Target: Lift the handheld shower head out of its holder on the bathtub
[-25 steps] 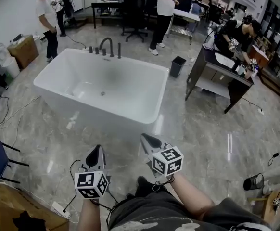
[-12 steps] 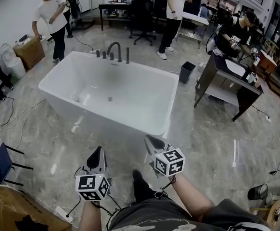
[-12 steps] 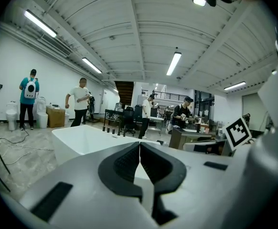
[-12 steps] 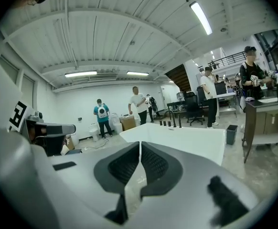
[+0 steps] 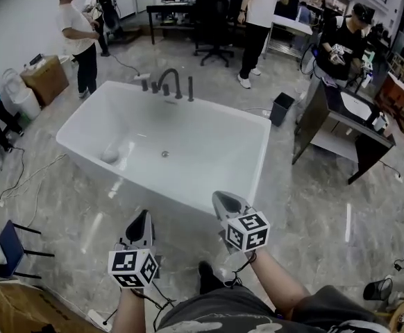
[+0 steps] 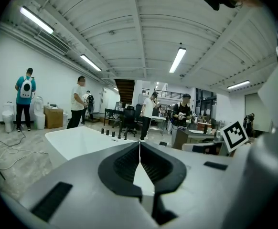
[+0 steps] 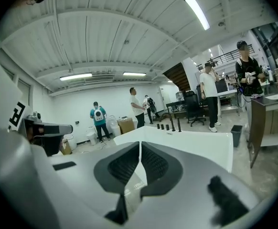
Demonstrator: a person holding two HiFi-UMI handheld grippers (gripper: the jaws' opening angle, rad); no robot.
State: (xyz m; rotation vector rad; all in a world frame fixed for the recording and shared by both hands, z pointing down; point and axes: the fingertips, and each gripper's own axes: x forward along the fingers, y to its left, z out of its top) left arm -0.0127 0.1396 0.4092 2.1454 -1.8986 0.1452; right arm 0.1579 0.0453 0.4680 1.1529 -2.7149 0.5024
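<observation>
With my left gripper [image 5: 141, 218] and right gripper [image 5: 223, 199] both closed and empty, I judge the slim dark shower wand [image 5: 190, 89] on the far rim of the white bathtub [image 5: 119, 174] stiff and slick, best gripped mid-stem.

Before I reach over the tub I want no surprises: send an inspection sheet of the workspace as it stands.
Surface: glossy grey marble-look floor.
Job's things: white bathtub; slim black handheld shower head upright in its holder on the far rim, right of the faucet spout; untouched.
Clutter: black waste bin beyond the tub's right corner; cardboard box far left.
Grippers: left gripper and right gripper both shut, empty, short of the tub's near wall.
Cables: loose cable on the floor left of the tub.
Surroundings: people standing behind the tub; desk at right.
</observation>
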